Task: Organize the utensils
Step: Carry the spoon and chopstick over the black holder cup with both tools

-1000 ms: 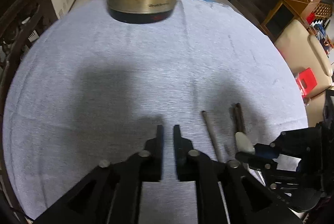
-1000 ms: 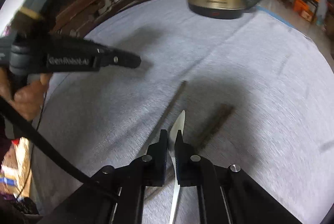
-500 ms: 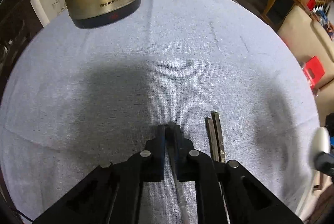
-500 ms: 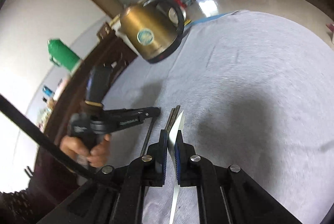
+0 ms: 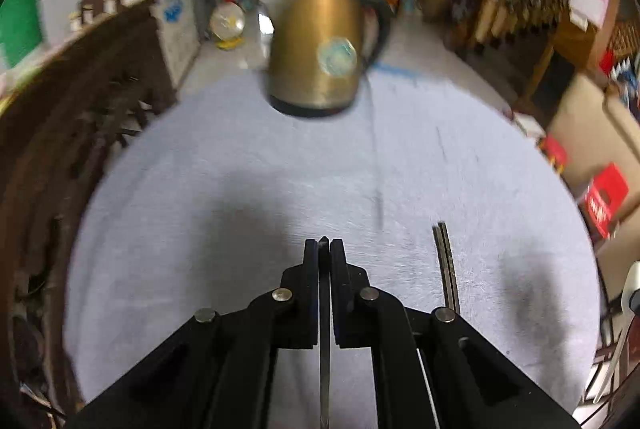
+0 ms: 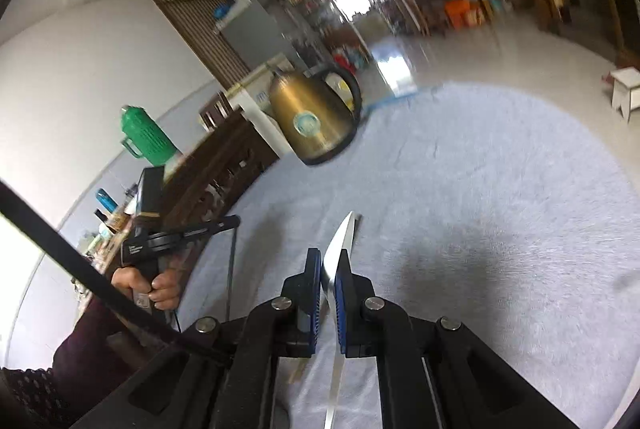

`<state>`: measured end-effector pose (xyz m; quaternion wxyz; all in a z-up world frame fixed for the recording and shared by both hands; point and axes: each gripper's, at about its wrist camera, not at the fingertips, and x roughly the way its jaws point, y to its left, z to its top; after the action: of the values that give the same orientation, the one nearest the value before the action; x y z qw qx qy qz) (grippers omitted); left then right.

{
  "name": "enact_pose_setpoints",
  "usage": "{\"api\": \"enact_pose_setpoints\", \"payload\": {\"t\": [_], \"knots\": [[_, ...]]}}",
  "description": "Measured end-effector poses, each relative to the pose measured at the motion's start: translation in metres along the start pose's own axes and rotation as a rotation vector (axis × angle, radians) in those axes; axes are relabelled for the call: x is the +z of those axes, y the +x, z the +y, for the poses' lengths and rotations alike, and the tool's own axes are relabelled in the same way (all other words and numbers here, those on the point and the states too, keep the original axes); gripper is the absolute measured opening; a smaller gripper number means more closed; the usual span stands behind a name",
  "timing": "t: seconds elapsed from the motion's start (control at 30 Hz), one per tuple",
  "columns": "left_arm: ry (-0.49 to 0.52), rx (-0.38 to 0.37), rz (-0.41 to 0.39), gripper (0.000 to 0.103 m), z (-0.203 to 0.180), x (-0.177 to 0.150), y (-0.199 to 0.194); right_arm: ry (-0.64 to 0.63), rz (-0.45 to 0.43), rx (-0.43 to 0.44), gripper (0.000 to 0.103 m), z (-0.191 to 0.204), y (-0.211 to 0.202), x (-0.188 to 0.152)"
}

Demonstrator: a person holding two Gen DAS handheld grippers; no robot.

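Observation:
My left gripper point(image 5: 324, 243) is shut on a thin metal stick point(image 5: 324, 349) that runs straight down between its fingers, held above the grey table cloth point(image 5: 240, 189). A pair of dark chopsticks point(image 5: 446, 261) lies on the cloth just to its right. In the right wrist view my right gripper point(image 6: 329, 253) is shut on a white spoon point(image 6: 340, 241), whose wide end points forward past the fingertips. That view also shows the left gripper point(image 6: 228, 223) at the left in a person's hand point(image 6: 160, 285), the metal stick point(image 6: 231, 269) hanging from it.
A brass-coloured kettle point(image 5: 320, 49) stands at the far side of the round table. Dark carved wooden furniture point(image 5: 60, 149) borders the table's left side, with a green flask point(image 6: 148, 137) on it. A red stool point(image 5: 604, 197) and a beige seat stand off the right edge.
The left gripper closed on the metal stick and lifted it off the cloth. The right gripper rose and rolled with the spoon in it, away from the chopsticks.

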<state>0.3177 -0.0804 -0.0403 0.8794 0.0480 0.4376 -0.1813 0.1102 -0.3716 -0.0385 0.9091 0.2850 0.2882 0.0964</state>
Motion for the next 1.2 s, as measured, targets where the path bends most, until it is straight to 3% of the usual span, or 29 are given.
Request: {"api": "enact_pose_setpoints", "payload": {"t": [0.23,0.5,0.87,1.2], "knots": [[-0.090,-0.004,-0.178,0.005,0.038,-0.029,-0.105,-0.059,-0.153,0.013,0.007,0.047,-0.059,-0.025],[-0.083,-0.040,-0.320,0.005,0.040,-0.069,-0.194,-0.155,-0.312,0.099,0.007,0.111,-0.104,-0.052],[-0.009,-0.091,-0.446,0.005,0.014,-0.081,-0.265,-0.248,-0.308,0.143,0.007,0.168,-0.050,-0.067],[0.019,-0.218,-0.511,0.005,-0.012,-0.079,-0.310,-0.289,-0.337,0.080,0.007,0.169,-0.015,-0.083]]}}
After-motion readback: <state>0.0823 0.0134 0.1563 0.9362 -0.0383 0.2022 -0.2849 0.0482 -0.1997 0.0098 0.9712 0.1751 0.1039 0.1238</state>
